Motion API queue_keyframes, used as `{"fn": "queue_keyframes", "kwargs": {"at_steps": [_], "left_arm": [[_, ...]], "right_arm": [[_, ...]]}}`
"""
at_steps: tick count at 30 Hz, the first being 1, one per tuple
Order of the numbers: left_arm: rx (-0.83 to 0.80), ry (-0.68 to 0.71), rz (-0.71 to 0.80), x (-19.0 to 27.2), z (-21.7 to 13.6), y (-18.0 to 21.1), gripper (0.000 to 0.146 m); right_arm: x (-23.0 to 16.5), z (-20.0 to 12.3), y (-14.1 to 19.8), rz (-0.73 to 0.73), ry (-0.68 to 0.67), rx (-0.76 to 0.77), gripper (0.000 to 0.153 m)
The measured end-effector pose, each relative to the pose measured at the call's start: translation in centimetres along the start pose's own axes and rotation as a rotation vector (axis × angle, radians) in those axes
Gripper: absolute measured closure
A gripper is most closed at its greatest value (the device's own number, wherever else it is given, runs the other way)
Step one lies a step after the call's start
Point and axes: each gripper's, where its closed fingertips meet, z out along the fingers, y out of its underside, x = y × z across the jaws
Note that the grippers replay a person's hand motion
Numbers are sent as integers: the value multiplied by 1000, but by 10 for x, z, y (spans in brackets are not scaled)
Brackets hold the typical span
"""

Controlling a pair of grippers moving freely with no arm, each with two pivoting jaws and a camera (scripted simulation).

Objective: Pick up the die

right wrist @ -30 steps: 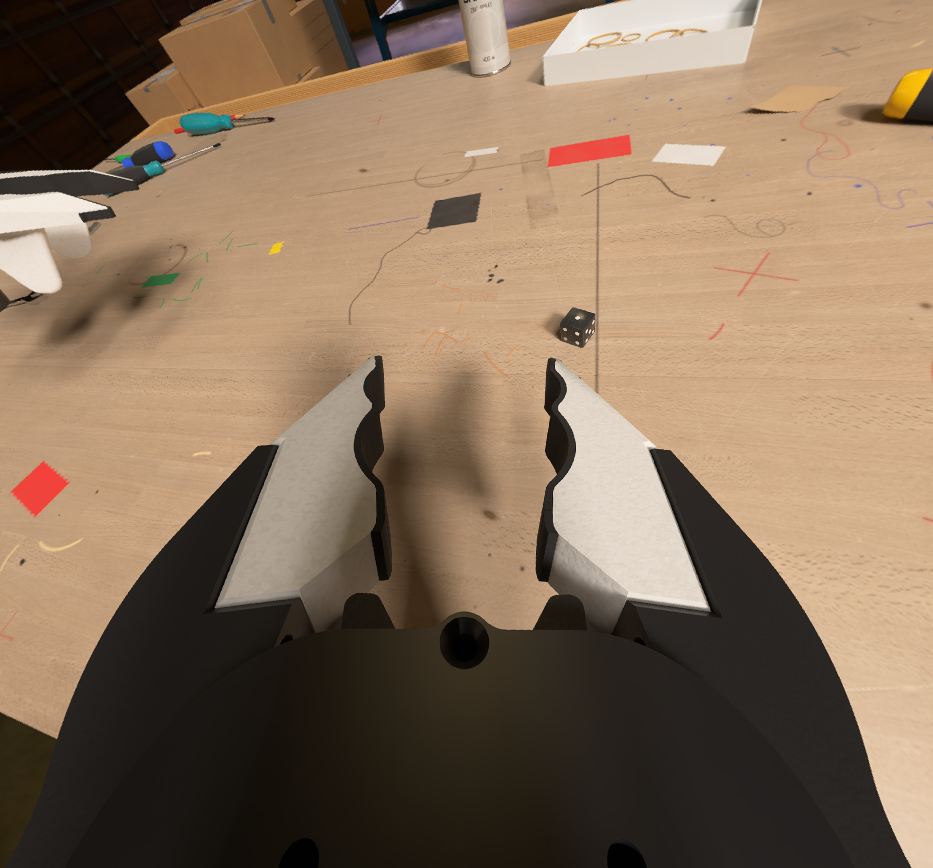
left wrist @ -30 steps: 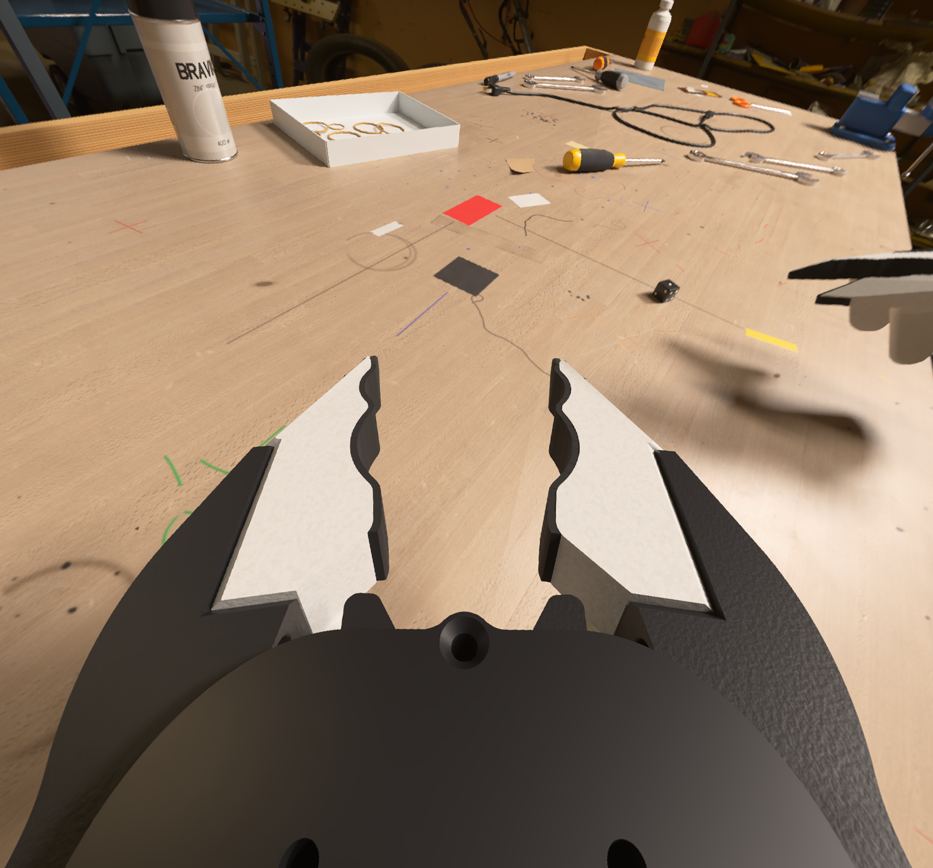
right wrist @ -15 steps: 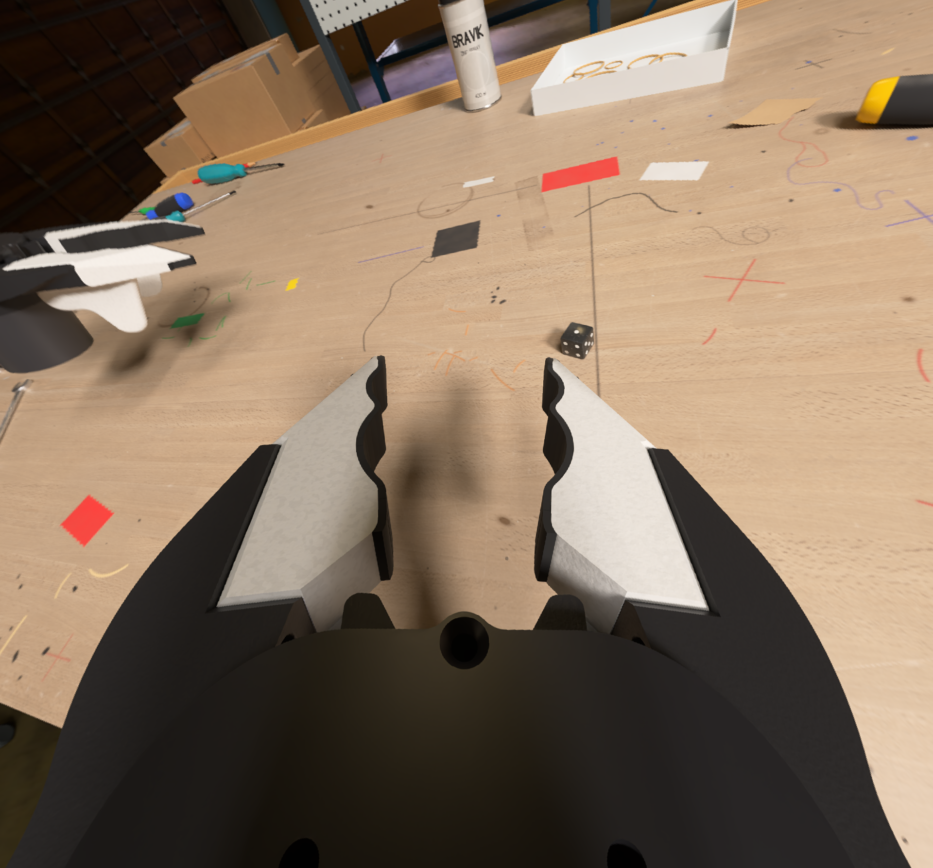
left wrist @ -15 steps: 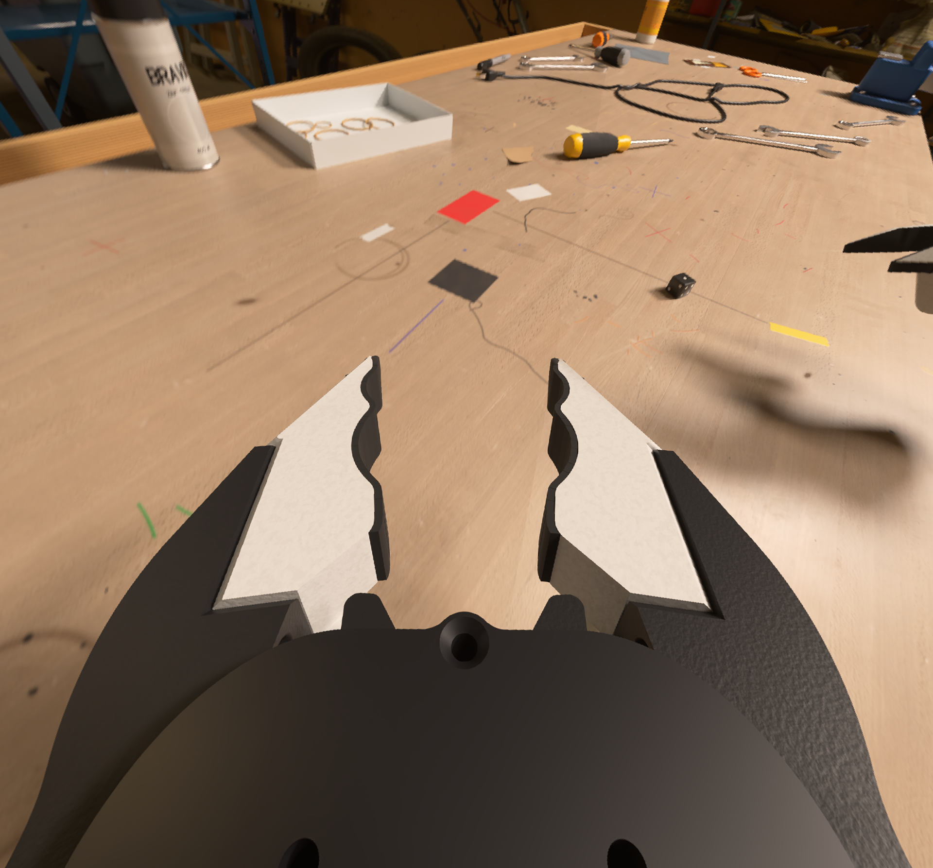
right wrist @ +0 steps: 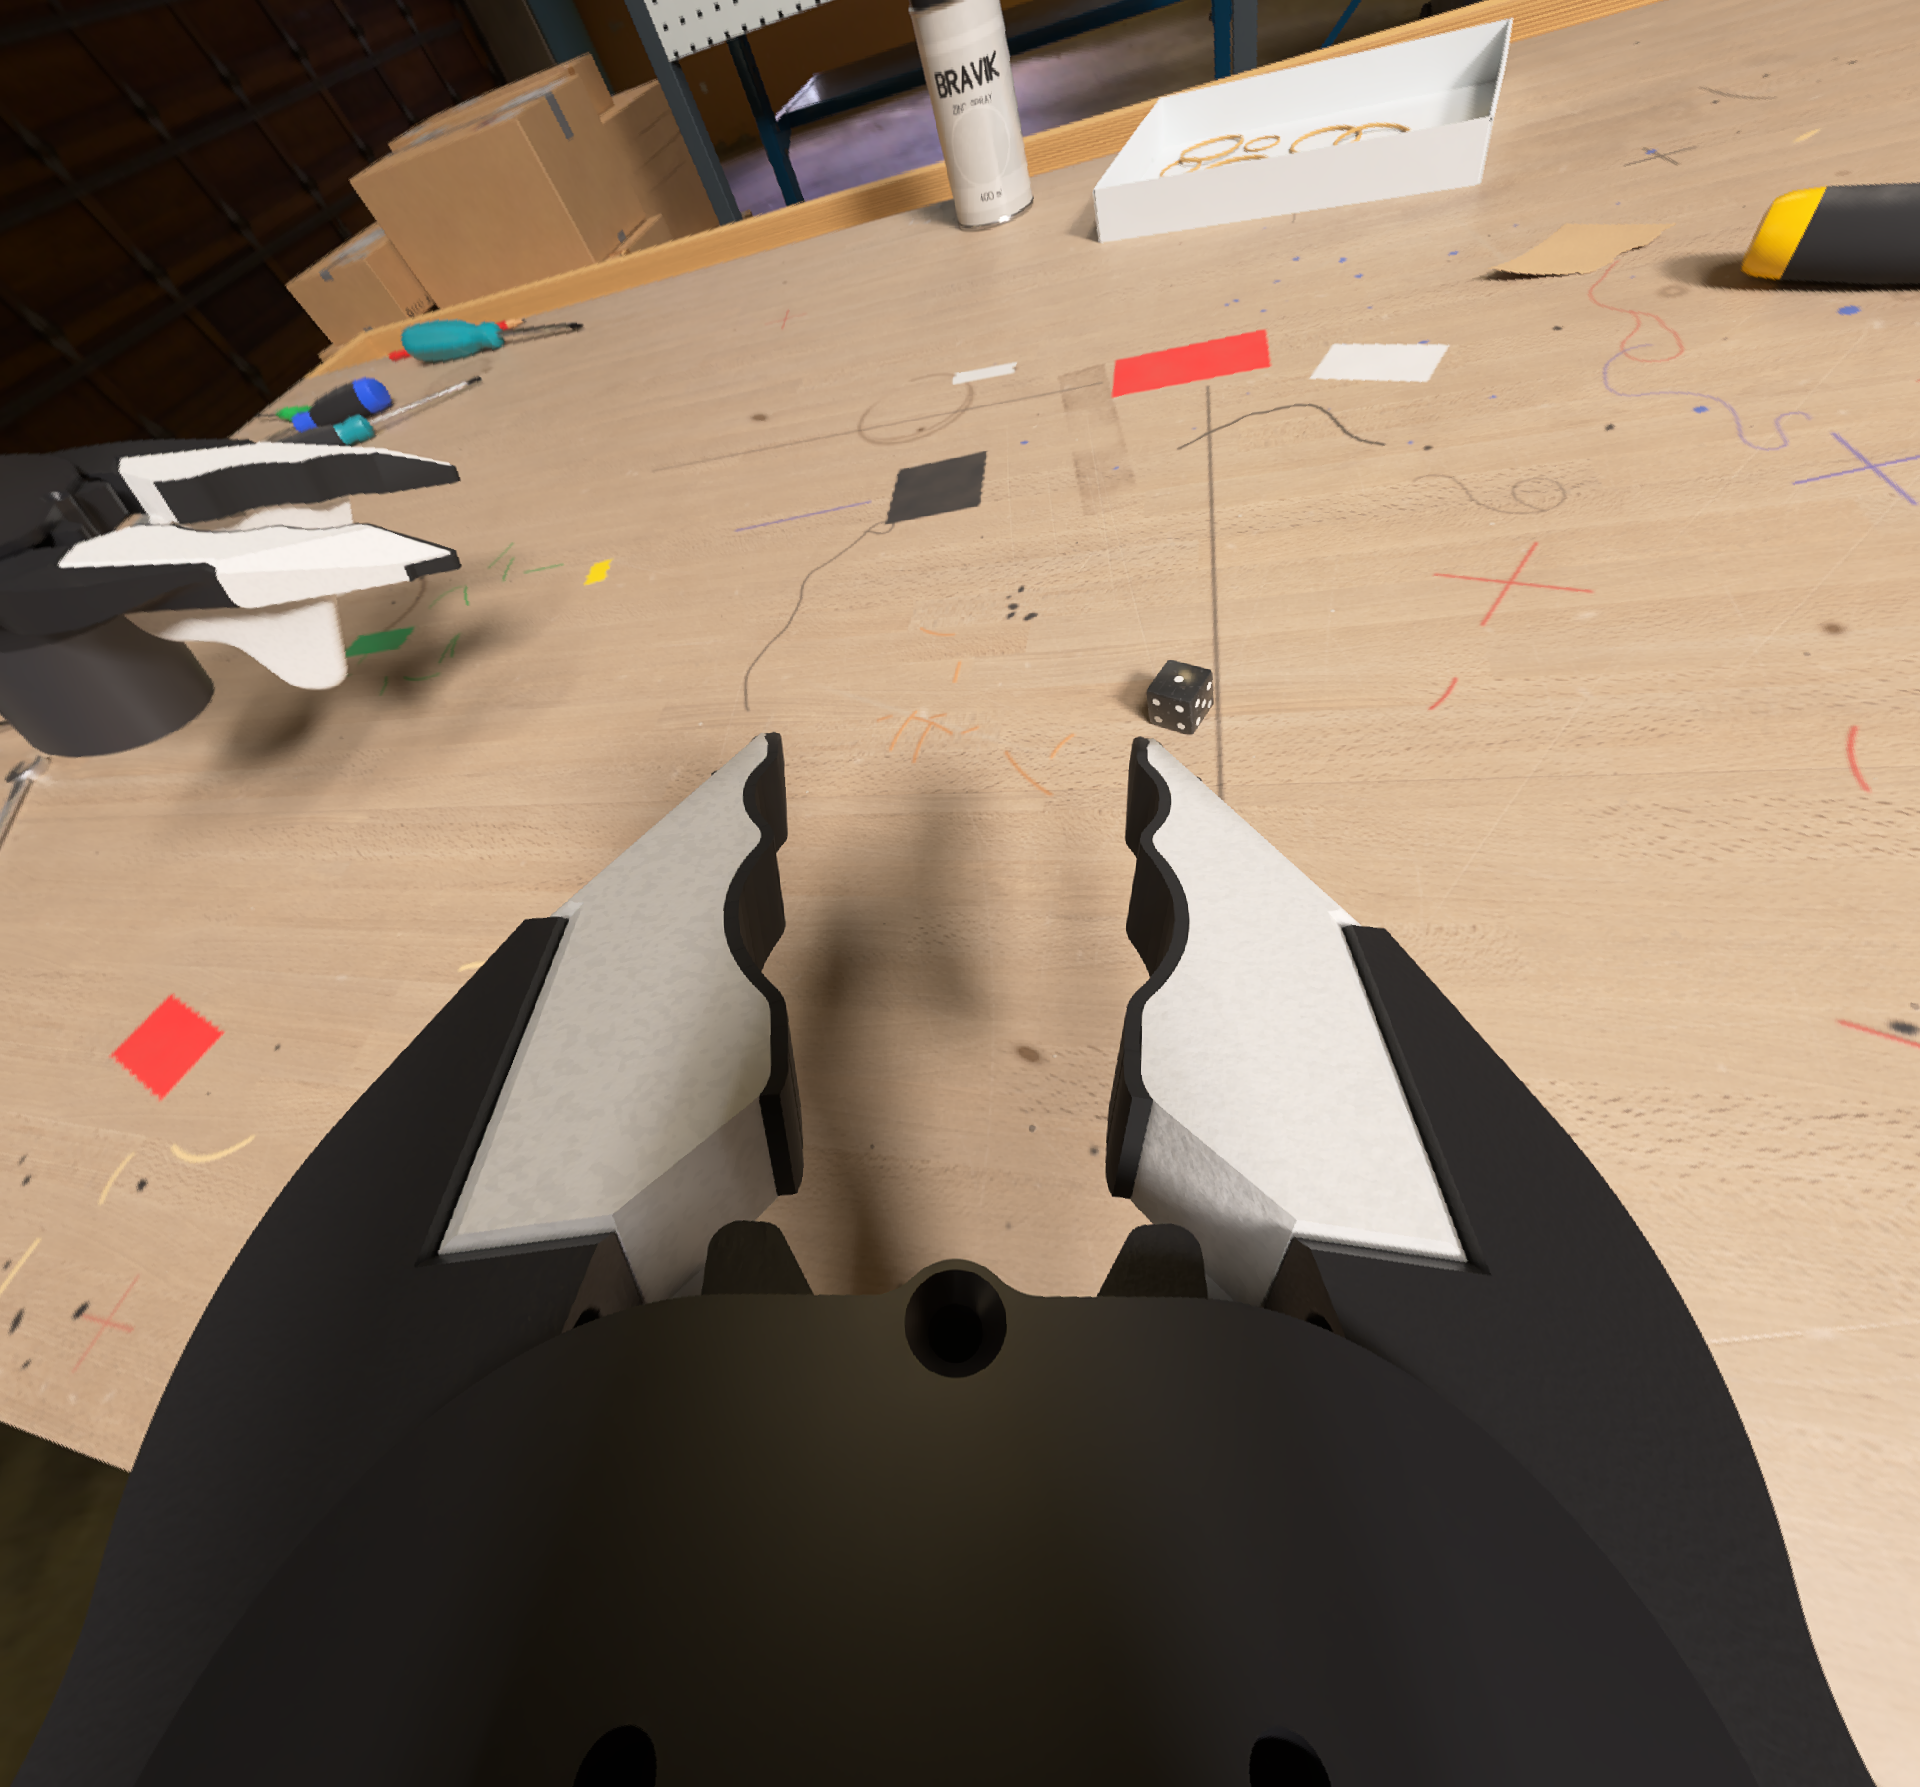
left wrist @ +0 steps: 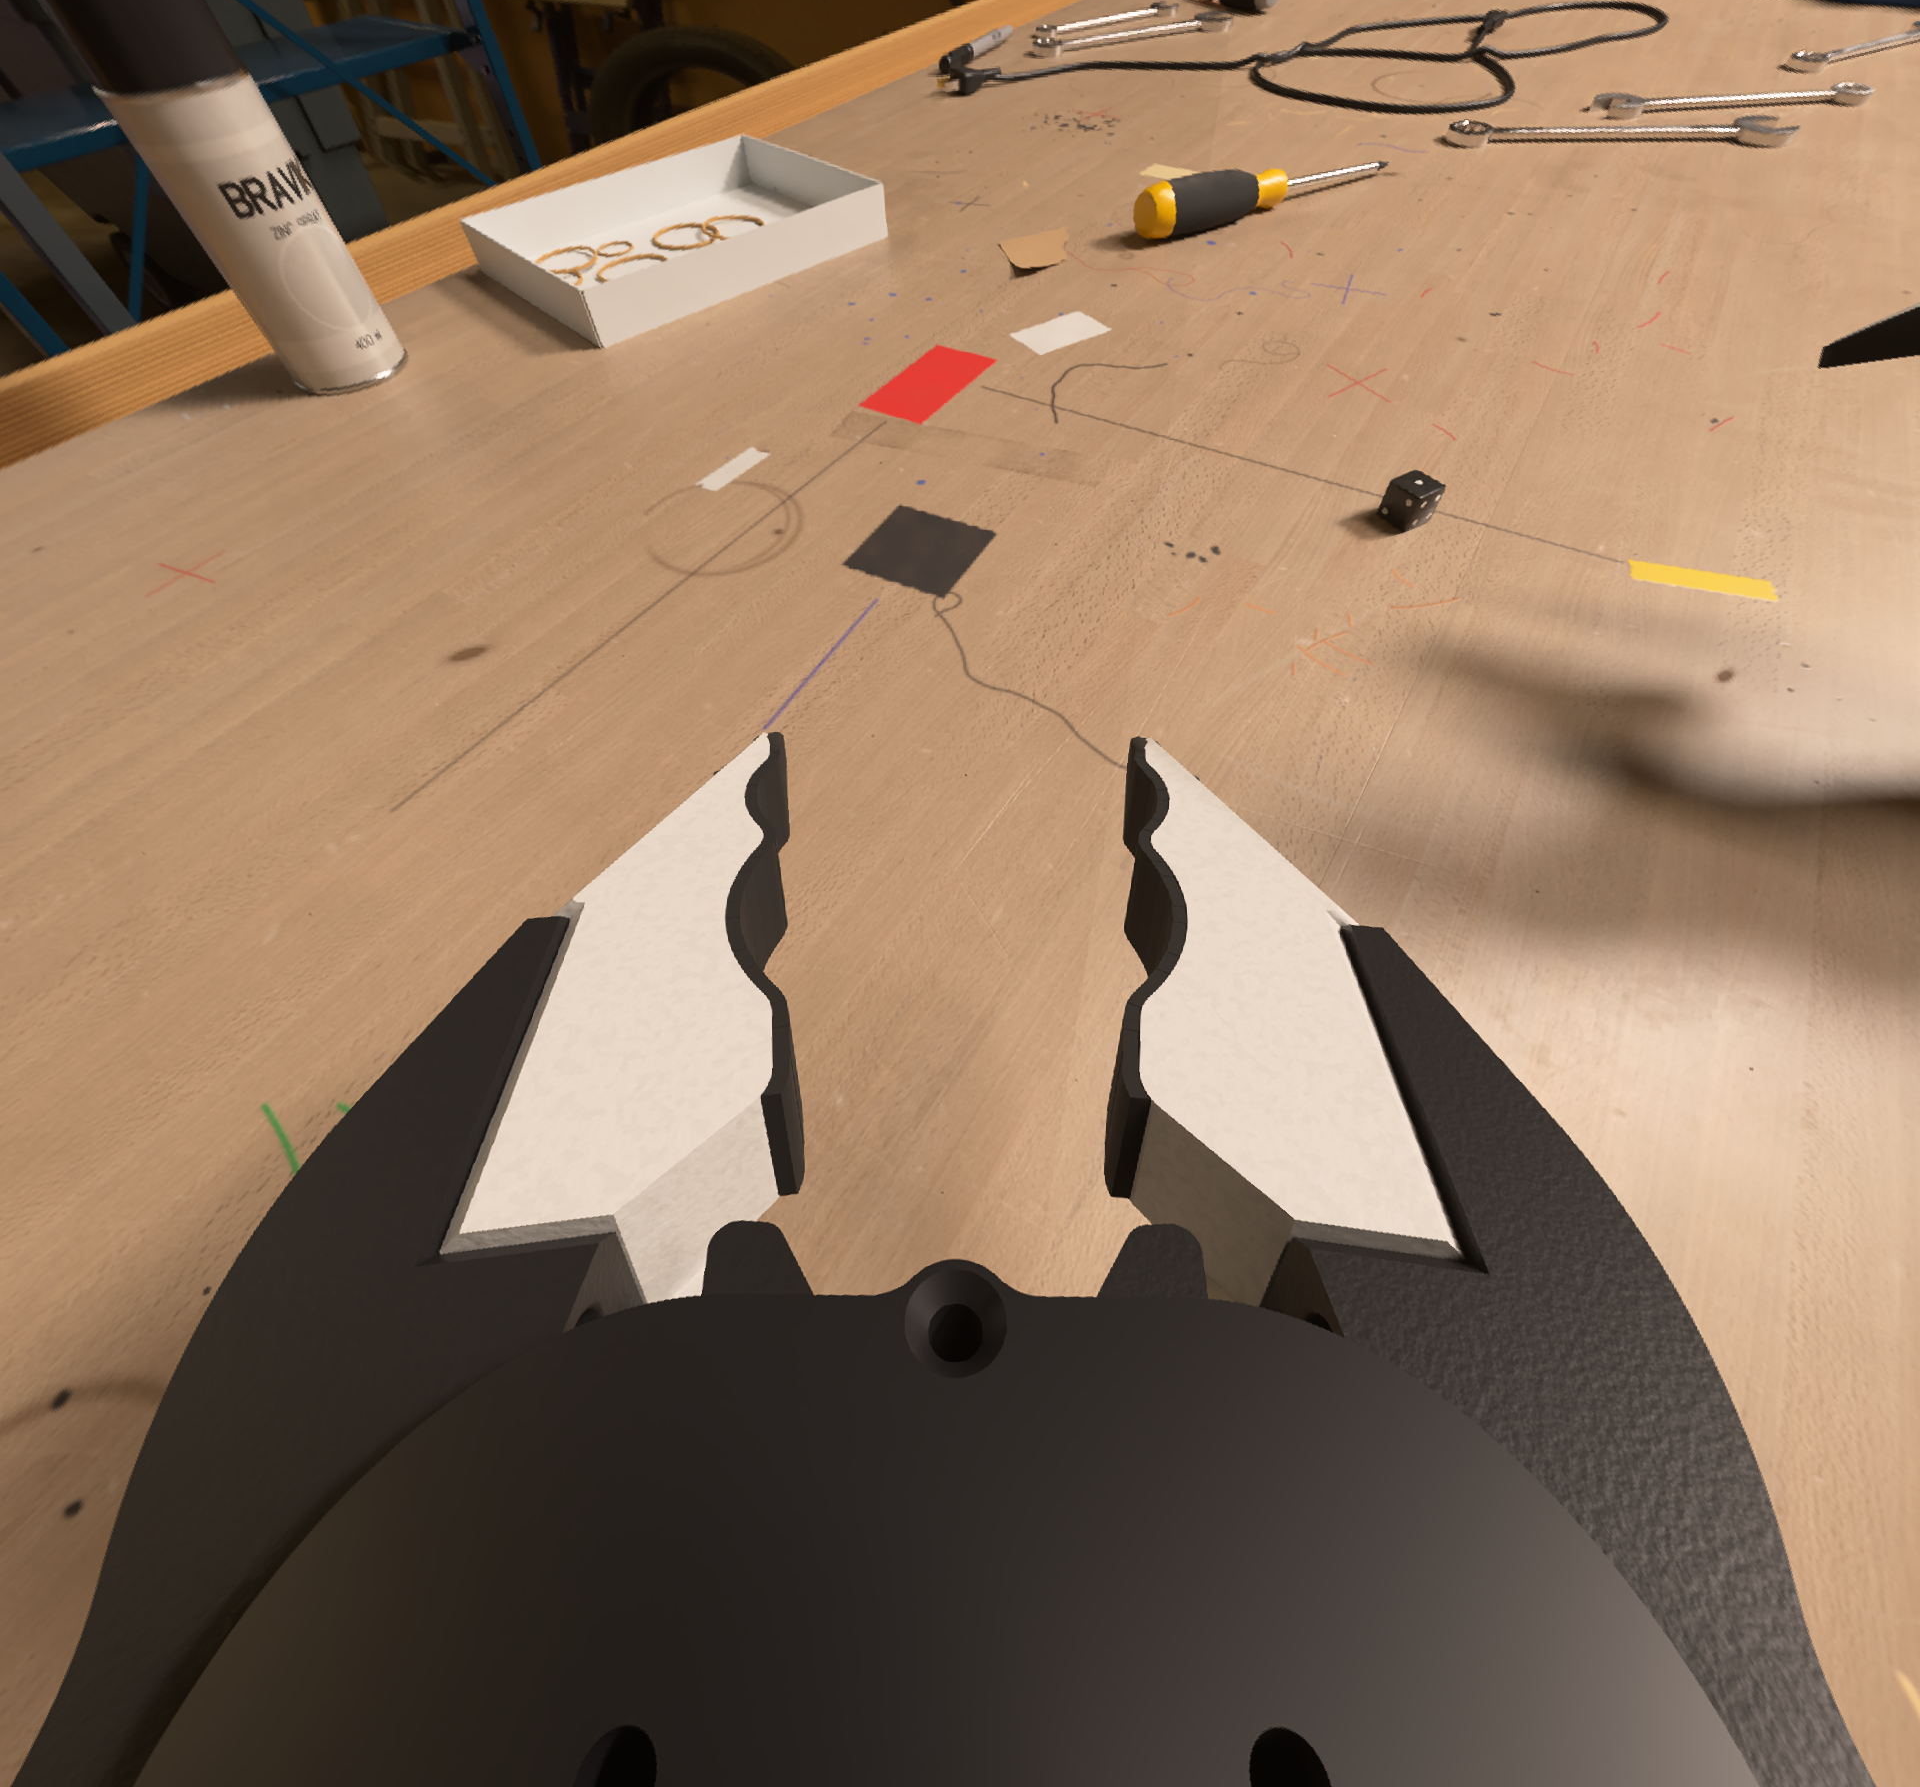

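The die (right wrist: 1179, 697) is a small black cube with white pips, lying on the wooden workbench just beyond my right finger's tip in the right wrist view. My right gripper (right wrist: 954, 750) is open and empty, a little above the bench, with the die slightly right of its gap. In the left wrist view the die (left wrist: 1410, 499) lies far ahead and to the right. My left gripper (left wrist: 954, 750) is open and empty above bare wood. It also shows in the right wrist view (right wrist: 447, 516) at the left edge, open.
A white spray can (right wrist: 966, 75) and a white tray (right wrist: 1299, 168) holding rings stand at the far edge. A yellow-and-black screwdriver (left wrist: 1221, 199), wrenches (left wrist: 1621, 132) and a black cable (left wrist: 1455, 44) lie far right. Small screwdrivers (right wrist: 457, 340) lie at the far left.
Both grippers have moved forward over the bench. The die now sits closer to my right finger's tip. The left gripper shows further into the right wrist view.
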Motion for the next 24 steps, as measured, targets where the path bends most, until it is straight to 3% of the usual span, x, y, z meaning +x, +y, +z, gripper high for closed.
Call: {"fn": "queue_keyframes", "kwargs": {"at_steps": [15, 22, 24], "left_arm": [[-73, 10, 45, 5, 6, 14, 80], [-74, 19, 19, 5, 3, 13, 80], [-77, 15, 21, 5, 2, 13, 80]], "right_arm": [[6, -1, 5, -30, 10, -45, 84], [20, -2, 9, 4, 67, -115, 85], [20, 0, 9, 78, 66, -161, 83]]}}
